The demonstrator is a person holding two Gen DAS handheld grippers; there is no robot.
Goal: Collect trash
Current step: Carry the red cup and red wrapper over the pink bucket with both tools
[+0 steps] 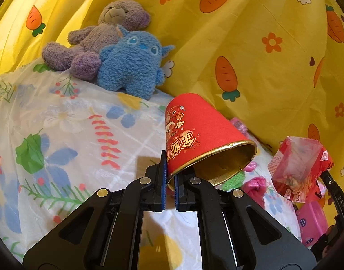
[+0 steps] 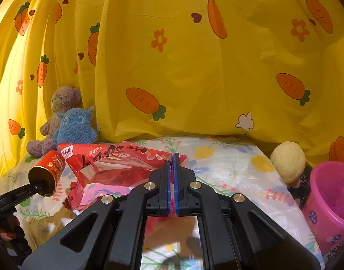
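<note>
Left claw: clamped on cup rim, cup tilted, raised left of pink bin. Thin rim hold; cup may pivot, drop.
Right claw: clamped on wrapper edge, left of bin. Slick film may slip or tear.

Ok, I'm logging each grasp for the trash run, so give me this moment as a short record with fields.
left tool: shut on the rim of the red paper cup, cup tilted, lifted
right tool: shut on the red snack wrapper
bin: pink bucket, at right, upright, open
not trash: purple teddy bear, blue plush, against the yellow curtain
surface: floral sheet
</note>
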